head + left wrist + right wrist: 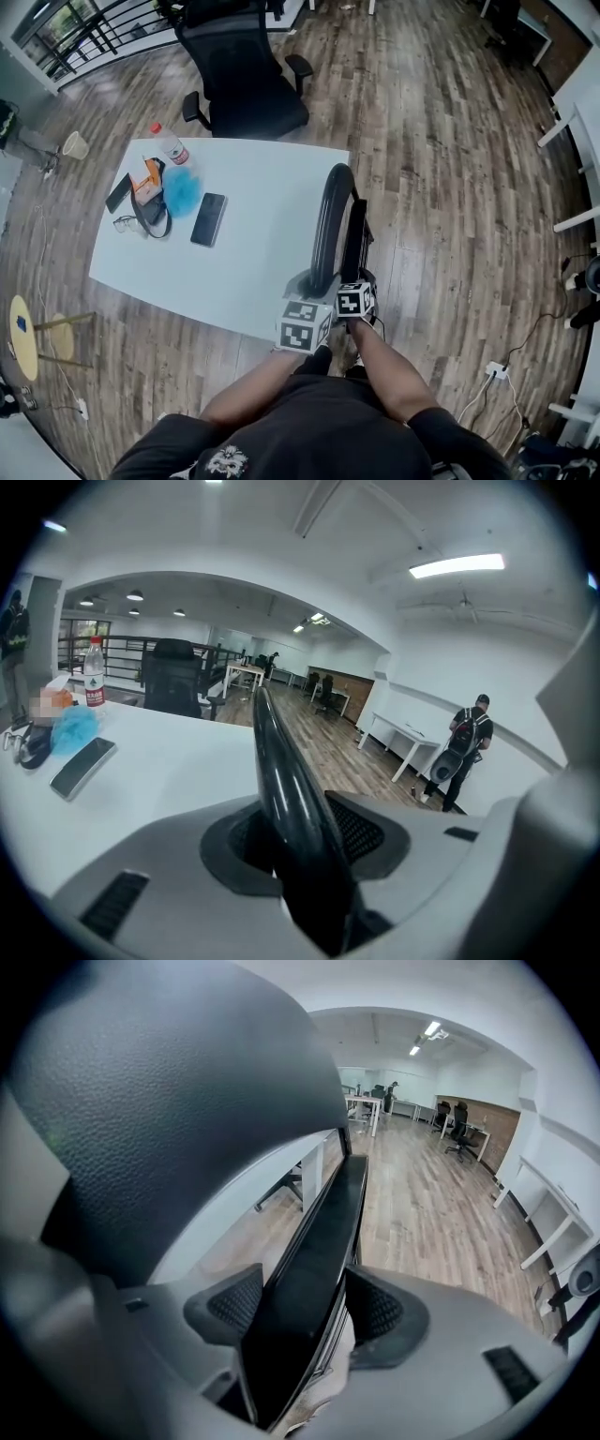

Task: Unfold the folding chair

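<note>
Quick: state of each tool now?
The left tool is closed on the curved black chair panel.
The right tool is closed on the flat black chair panel.

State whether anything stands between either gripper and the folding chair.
Nothing does. The left gripper grips the folding chair by its curved rim, the right gripper by its flat panel. The white table stands close beside it.

One folding chair (331,220), two claws (317,284) (360,279), one phone (208,218).

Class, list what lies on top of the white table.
A water bottle, an orange packet, a blue cloth, glasses, a phone and another flat dark item lie on the white table. Whatever lies beneath the cloth and packet is covered.
</note>
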Demonstrator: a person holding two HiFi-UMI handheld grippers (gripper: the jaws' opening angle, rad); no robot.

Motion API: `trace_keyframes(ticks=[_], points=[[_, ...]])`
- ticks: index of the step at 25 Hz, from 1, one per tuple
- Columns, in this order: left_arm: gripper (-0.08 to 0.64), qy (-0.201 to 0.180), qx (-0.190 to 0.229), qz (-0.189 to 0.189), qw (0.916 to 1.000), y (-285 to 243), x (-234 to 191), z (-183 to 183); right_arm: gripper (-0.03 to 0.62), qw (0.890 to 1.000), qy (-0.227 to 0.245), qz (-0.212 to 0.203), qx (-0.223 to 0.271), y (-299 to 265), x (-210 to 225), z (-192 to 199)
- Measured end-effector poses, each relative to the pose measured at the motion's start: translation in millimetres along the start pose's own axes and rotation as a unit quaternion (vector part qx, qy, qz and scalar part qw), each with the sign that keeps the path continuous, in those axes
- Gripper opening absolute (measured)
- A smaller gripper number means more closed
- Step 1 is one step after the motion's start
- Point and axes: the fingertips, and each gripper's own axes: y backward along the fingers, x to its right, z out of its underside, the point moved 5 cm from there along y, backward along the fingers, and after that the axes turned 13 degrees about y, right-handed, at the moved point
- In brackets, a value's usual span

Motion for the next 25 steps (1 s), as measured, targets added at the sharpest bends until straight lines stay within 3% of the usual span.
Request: trace_keyframes(ticks=[8,13,16,22,25], points=[[0.133,-0.009,-0.002,-0.007,0.9999,-2,8,1,0.273,0.999,-0.023,-0.022,0.026,9,21,13],[0.132,-0.003,0.005,-0.011,0.9999,-8,21,3,0.273,0.996,-0.056,-0.040,0.050,22,60,38],[0.124,0.021,0.010,-0.022,0.9995,-14,26,7,0.273,0.995,-0.073,-0.048,0.043,30,94,63],[0.117,0.028,-0.014,-0.060,0.9977,-37,37,19,0.273,0.979,-0.129,-0.144,0.061,38,174,119],[0.107,0.025,-0.036,-0.093,0.9947,-50,39,32,0.273,0.971,-0.163,-0.166,0.049,35,212,156]])
